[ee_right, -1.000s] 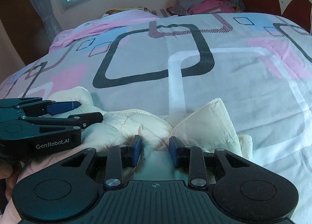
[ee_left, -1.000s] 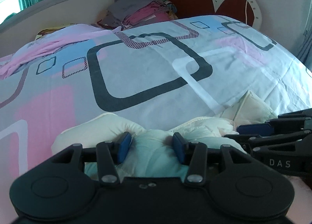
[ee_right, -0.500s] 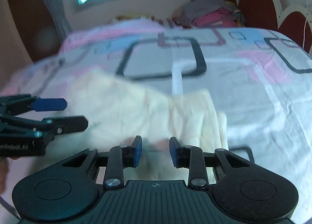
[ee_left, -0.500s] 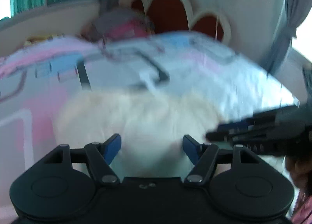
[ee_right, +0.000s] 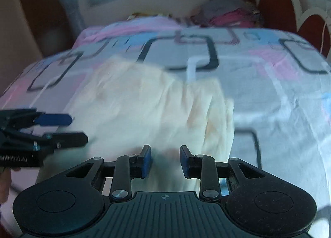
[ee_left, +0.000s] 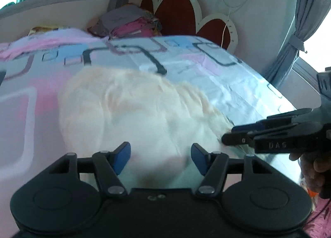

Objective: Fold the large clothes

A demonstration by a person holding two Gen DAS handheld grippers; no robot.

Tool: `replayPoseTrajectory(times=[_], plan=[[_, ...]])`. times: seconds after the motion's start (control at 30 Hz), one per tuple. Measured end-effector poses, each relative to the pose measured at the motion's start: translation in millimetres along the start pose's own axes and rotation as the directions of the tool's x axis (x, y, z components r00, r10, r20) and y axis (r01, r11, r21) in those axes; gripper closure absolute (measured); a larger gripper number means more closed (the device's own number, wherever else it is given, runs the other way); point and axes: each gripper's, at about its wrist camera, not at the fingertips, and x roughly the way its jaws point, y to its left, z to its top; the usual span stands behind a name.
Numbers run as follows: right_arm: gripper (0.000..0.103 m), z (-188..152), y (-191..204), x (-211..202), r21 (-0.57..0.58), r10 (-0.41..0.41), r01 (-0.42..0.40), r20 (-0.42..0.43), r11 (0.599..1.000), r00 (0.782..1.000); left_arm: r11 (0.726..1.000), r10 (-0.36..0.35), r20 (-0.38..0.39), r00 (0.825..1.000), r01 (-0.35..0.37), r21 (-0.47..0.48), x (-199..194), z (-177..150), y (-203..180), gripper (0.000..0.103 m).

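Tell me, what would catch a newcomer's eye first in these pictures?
Most striking is the big cream garment, spread and blurred across the near part of the bed, right in front of both grippers. The left gripper and the right gripper both stand open with blue pads just over its near edge. Behind, the bedsheet shows bold pink, blue and dark squares, with a pile of folded clothes by the scalloped red headboard.

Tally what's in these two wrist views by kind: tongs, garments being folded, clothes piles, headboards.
Tongs: 2, left tongs and right tongs
Cream garment spread on the bed: 1
Pile of clothes at the bed's far end: 1
Headboard: 1
Total: 5
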Motion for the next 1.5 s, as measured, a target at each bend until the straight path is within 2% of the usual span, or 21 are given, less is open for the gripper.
replayPoseTrajectory(times=[0.03, 0.17, 0.27, 0.37, 0.47, 0.63, 0.77, 0.8, 0.83, 0.87, 0.9, 0.93, 0.97, 1.0, 1.1, 1.17, 1.23, 1.33, 1.43, 1.47, 1.5], plan=[[0.072, -11, 3, 2, -0.006, -0.014, 0.014, -0.01, 1.0, 1.0, 1.0, 0.003, -0.022, 1.0, -0.003, -0.017, -1, -10, -2, 0.04], [0.073, -40, 8, 19, 0.026, -0.023, 0.023, -0.015, 0.999, 1.0, 0.997, 0.06, -0.063, 0.996, -0.057, 0.042, 10, -32, -8, 0.039], [0.073, -42, 15, 16, 0.007, -0.04, 0.04, -0.034, 0.999, 0.999, 0.997, 0.073, -0.079, 0.994, -0.071, 0.036, 13, -32, -7, 0.039], [0.072, -41, 21, 2, -0.045, -0.07, 0.068, -0.043, 0.997, 0.997, 0.999, 0.05, -0.075, 0.996, -0.05, 0.003, -1, -30, -8, 0.045], [0.072, -43, 17, -21, -0.015, -0.024, 0.024, -0.003, 1.0, 1.0, 0.999, 0.029, -0.06, 0.998, -0.031, -0.019, -20, -35, -7, 0.045], [0.072, -58, 15, 3, -0.02, -0.037, 0.035, -0.062, 0.999, 0.997, 0.998, 0.067, -0.102, 0.993, -0.067, 0.003, -8, -57, -11, 0.045], [0.072, -45, 7, -19, -0.015, -0.016, 0.016, -0.04, 1.0, 0.999, 0.998, 0.057, -0.094, 0.994, -0.059, -0.016, -25, -48, -8, 0.045], [0.072, -39, 1, -27, 0.002, -0.01, 0.01, -0.001, 1.0, 1.0, 0.998, 0.063, -0.074, 0.995, -0.065, -0.022, -32, -48, -5, 0.036], [0.072, -34, -4, -34, 0.019, -0.012, 0.012, 0.034, 1.0, 0.999, 0.996, 0.084, -0.044, 0.996, -0.085, -0.028, -37, -44, -2, 0.021], [0.07, -25, -10, -39, 0.042, -0.017, 0.014, 0.071, 0.999, 0.997, 0.992, 0.119, -0.002, 0.993, -0.119, -0.038, -41, -37, 4, 0.015], [0.063, -14, -17, -40, 0.067, -0.022, 0.014, 0.111, 0.998, 0.994, 0.99, 0.131, 0.025, 0.991, -0.129, -0.05, -41, -31, 9, 0.017], [0.042, -3, -23, -36, 0.079, -0.027, 0.016, 0.141, 0.997, 0.99, 0.99, 0.127, 0.04, 0.991, -0.125, -0.065, -38, -21, 15, 0.027], [0.037, 8, -25, -33, 0.08, -0.035, 0.022, 0.166, 0.997, 0.985, 0.991, 0.114, 0.049, 0.992, -0.11, -0.076, -31, -10, 20, 0.034], [0.037, 19, -25, -26, 0.08, -0.037, 0.022, 0.186, 0.997, 0.982, 0.992, 0.106, 0.06, 0.993, -0.102, -0.075, -25, -2, 23, 0.046], [0.037, 43, -30, 4, 0.106, -0.039, 0.023, 0.145, 0.994, 0.989, 0.991, 0.104, 0.057, 0.993, -0.098, -0.092, 3, 22, 28, 0.048], [0.039, 44, -34, 24, 0.137, -0.014, 0.0, 0.101, 0.991, 0.995, 0.989, 0.098, 0.027, 0.995, -0.094, -0.116, 24, 26, 31, 0.047], [0.059, 38, -43, 46, 0.166, 0.04, -0.045, 0.035, 0.985, 0.999, 0.989, 0.11, -0.003, 0.994, -0.11, -0.098, 37, 19, 29, 0.046], [0.059, 28, -53, 51, 0.206, 0.075, -0.077, 0.016, 0.976, 0.997, 0.99, 0.134, -0.026, 0.991, -0.135, -0.039, 37, 14, 24, 0.045], [0.059, 27, -59, 37, 0.199, 0.09, -0.093, 0.023, 0.976, 0.996, 0.99, 0.14, -0.037, 0.989, -0.142, -0.028, 26, 15, 25, 0.046], [0.056, 26, -64, 28, 0.208, 0.091, -0.097, 0.04, 0.973, 0.995, 0.988, 0.15, -0.024, 0.988, -0.151, -0.03, 17, 13, 25, 0.046], [0.044, 24, -68, 22, 0.226, 0.086, -0.097, 0.056, 0.969, 0.995, 0.986, 0.164, -0.011, 0.986, -0.164, -0.033, 11, 13, 28, 0.035]])
